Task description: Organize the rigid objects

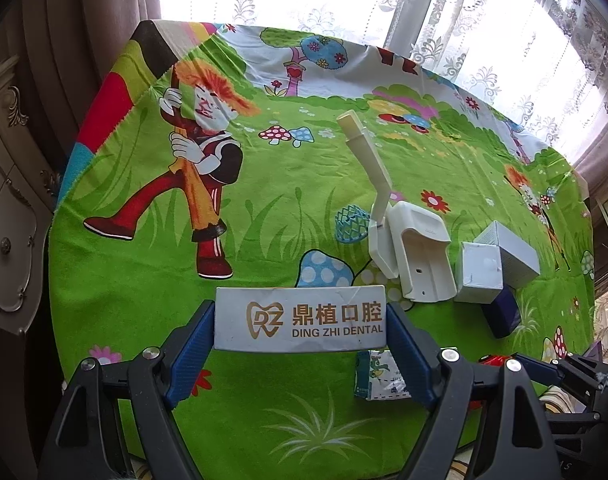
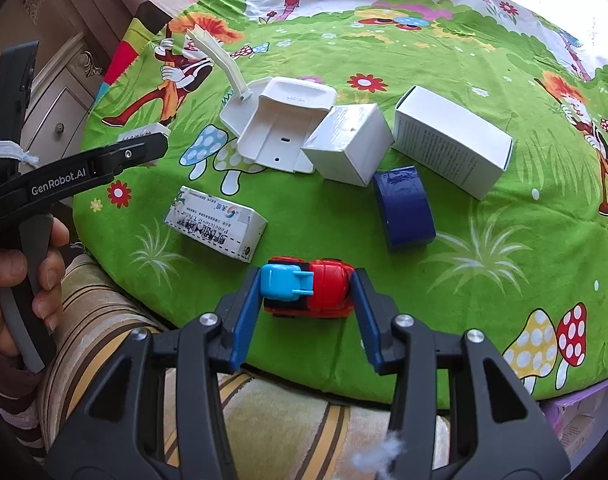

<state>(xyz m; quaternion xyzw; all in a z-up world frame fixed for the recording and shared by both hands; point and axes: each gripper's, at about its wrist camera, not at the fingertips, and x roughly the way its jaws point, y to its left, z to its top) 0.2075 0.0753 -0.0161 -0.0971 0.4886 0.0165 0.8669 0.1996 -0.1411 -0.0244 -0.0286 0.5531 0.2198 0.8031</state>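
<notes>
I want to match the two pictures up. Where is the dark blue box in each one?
Left wrist view: the dark blue box sits low at the right, partly hidden behind the small white box.
Right wrist view: it lies near the middle, a little right, above the red and blue toy car.
Shared landmark: the white plastic holder beside the small white box in both views.

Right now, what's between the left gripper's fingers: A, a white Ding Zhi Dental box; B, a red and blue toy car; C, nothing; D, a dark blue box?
A: the left gripper has its blue pads pressed against both ends of the white Ding Zhi Dental box.
</notes>
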